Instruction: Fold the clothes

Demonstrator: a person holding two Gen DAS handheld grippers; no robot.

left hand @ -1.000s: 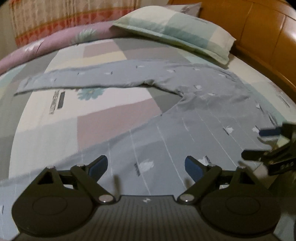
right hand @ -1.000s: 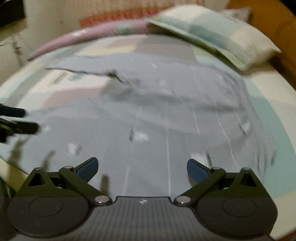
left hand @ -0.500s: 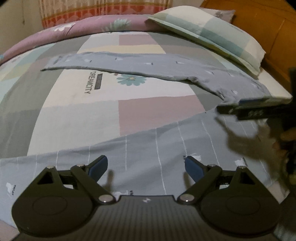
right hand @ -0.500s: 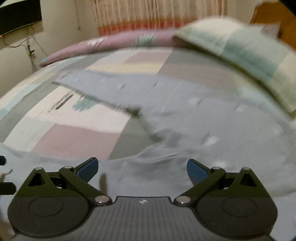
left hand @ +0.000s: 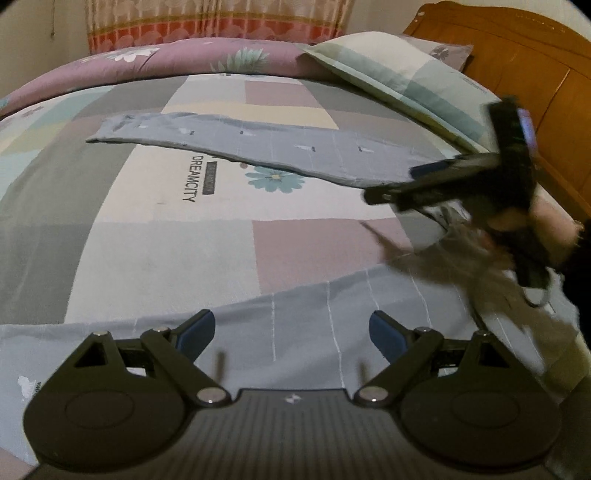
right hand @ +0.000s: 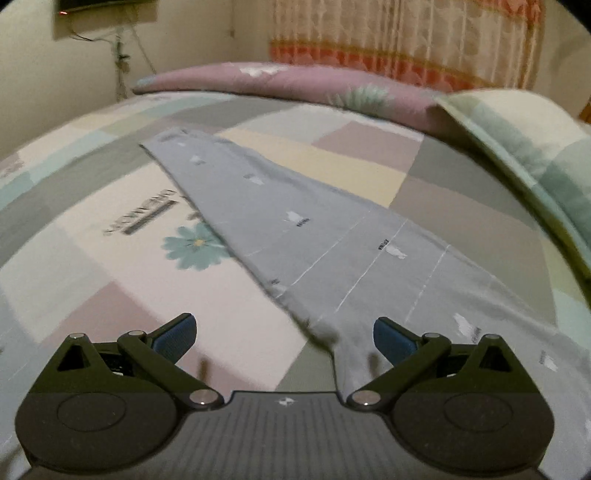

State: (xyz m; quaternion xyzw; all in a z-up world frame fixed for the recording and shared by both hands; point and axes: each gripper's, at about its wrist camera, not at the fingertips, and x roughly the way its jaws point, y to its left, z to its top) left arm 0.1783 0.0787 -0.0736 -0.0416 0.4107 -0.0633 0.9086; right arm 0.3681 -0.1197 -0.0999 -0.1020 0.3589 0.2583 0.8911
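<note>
Grey-blue printed trousers lie spread flat on the bed, legs apart. In the left wrist view the far leg (left hand: pixel 295 147) runs across the middle and the near leg (left hand: pixel 295 321) lies right under my left gripper (left hand: pixel 291 330), which is open with nothing between its fingers. My right gripper (left hand: pixel 391 182) shows blurred at the right of that view, held by a hand (left hand: pixel 550 229) above the place where the legs meet. In the right wrist view the right gripper (right hand: pixel 284 336) stands open over the inner edge of the far leg (right hand: pixel 332 240), not pressing it.
A patchwork bedsheet (left hand: pixel 155 251) covers the bed. A checked pillow (left hand: pixel 399 81) lies by the wooden headboard (left hand: pixel 535 74) at the right. A rolled purple quilt (left hand: pixel 166 59) lines the far edge below a curtain (left hand: pixel 221 18). Wall cables (right hand: pixel 122 55) hang at the far left.
The right gripper has travelled from over the waist part to the far leg near the crotch. The left view has swung left along the near leg. Both grippers stay open.
</note>
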